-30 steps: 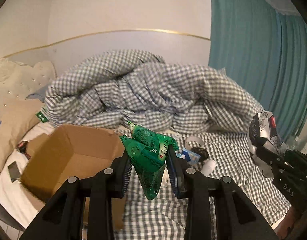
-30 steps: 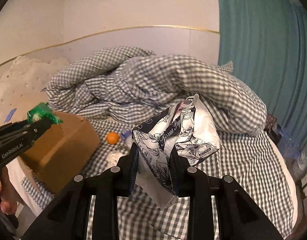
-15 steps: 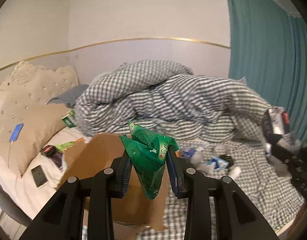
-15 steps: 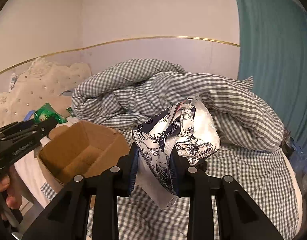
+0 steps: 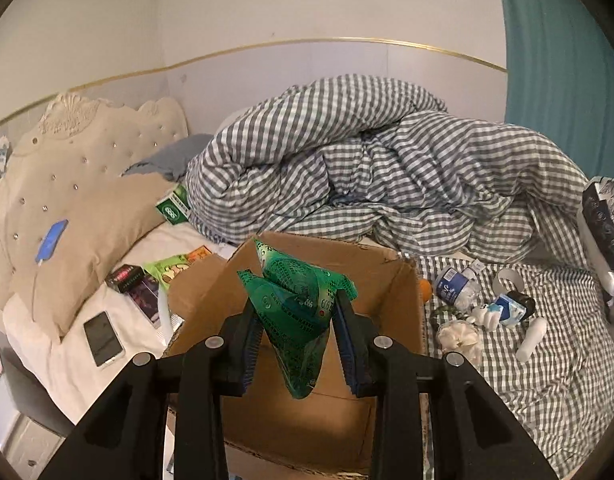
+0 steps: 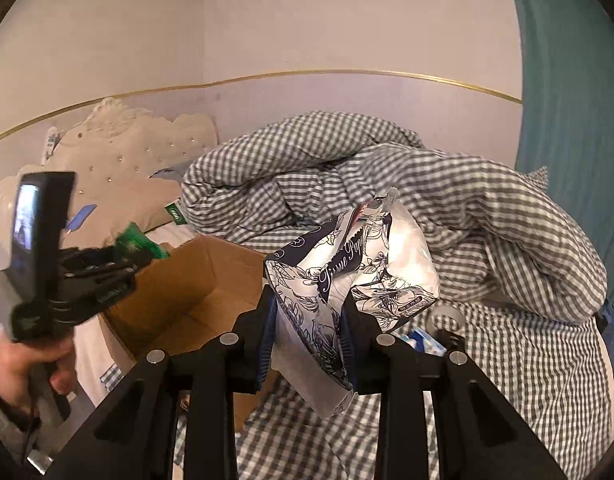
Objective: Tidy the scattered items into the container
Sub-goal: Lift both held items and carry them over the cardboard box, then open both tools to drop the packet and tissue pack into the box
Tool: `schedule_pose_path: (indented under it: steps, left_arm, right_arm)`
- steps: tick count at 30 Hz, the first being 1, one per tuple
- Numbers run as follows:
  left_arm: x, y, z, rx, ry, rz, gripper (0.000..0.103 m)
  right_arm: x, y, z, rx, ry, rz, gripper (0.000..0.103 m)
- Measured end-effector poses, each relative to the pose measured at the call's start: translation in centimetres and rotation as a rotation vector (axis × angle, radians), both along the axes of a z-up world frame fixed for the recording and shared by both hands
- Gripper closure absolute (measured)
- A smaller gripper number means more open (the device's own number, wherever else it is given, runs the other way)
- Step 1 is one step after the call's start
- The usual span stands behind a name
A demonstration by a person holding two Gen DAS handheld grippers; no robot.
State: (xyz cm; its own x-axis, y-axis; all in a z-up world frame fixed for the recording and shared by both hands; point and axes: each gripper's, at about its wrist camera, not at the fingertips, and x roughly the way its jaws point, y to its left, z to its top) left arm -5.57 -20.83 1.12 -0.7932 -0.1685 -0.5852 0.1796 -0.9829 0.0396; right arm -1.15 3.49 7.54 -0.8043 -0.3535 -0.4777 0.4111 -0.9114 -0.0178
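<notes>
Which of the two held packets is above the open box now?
The green packet in the left gripper, above the cardboard box. The floral tissue pack in the right gripper hangs beside it.

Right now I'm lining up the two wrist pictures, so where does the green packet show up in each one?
Left wrist: green packet at centre, clamped in the left gripper over the cardboard box.
Right wrist: green packet far left, in that gripper's tips, at the box's left edge.
Shared landmark: the checked duvet.
</notes>
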Motion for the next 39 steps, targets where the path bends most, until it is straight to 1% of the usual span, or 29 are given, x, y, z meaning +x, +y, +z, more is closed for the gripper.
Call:
schedule_pose_path:
  steps: [1,3,5,7,9,12,18,20,25,26,28,29,30,32,35,39]
  left_arm:
    - [-0.2,-0.3,-0.2,0.011,-0.006,-0.003,0.059]
    - [-0.3,-0.6,-0.5,0.019,-0.003,-0.009,0.055]
    - [-0.1,-0.7,-0.5,0.004,0.011,-0.009,0.051]
    - [0.1,-0.6,-0.2,-0.01,0.031,-0.012,0.03]
    - [0.8,-0.8,0.3,-0.026,0.071,-0.009,0.024]
    - [1.1,-1.4,0.8,-0.027,0.09,-0.007,0.023]
    - [2.1,-3.9,1.1,-0.033,0.095,0.04,0.023]
    - [2.4,-4.9,1.2,-0.025,0.098,0.054,0.023]
    - [3.3,-7.7,1.6,-0.004,0.112,0.096,0.023]
    - [3.6,-8.2,1.7,-0.002,0.115,0.103,0.023]
    - [3.9,-8.9,2.0,0.0,0.121,0.111,0.023]
    - [4.0,-9.2,2.0,0.0,0.124,0.113,0.023]
    - [4.2,-9.5,2.2,-0.002,0.127,0.116,0.023]
    - [4.3,-9.8,2.3,-0.005,0.128,0.117,0.023]
    - [4.6,-10.0,2.6,-0.016,0.138,0.117,0.023]
    - [4.6,-9.6,2.8,-0.003,0.139,0.108,0.023]
  right_arm:
    - [-0.1,-0.4,0.0,0.004,0.003,0.006,0.074]
    - [-0.4,-1.4,-0.1,0.008,0.004,0.016,0.074]
    - [-0.7,-2.1,-0.2,0.003,0.002,0.021,0.073]
    - [-1.1,-2.9,-0.4,-0.006,-0.001,0.035,0.072]
    - [-1.5,-3.8,-0.7,0.008,0.003,0.043,0.072]
    - [-2.1,-5.2,-1.4,0.015,-0.008,0.062,0.072]
    - [-4.2,-9.1,-3.2,0.033,-0.055,0.122,0.072]
    - [-4.5,-10.6,-3.8,0.043,-0.072,0.139,0.072]
    - [-4.4,-14.5,-5.4,0.087,-0.078,0.21,0.071]
    - [-4.4,-15.3,-5.8,0.098,-0.085,0.224,0.068]
    - [-4.7,-16.5,-6.5,0.117,-0.091,0.237,0.058]
    - [-4.8,-16.9,-6.7,0.115,-0.085,0.234,0.044]
    - [-4.9,-17.2,-6.8,0.114,-0.075,0.227,0.027]
    - [-5.0,-17.4,-6.5,0.11,-0.049,0.209,0.015]
    - [-5.2,-17.1,-5.9,0.095,-0.028,0.187,0.014]
    - [-5.0,-15.3,-5.1,0.069,-0.006,0.144,0.012]
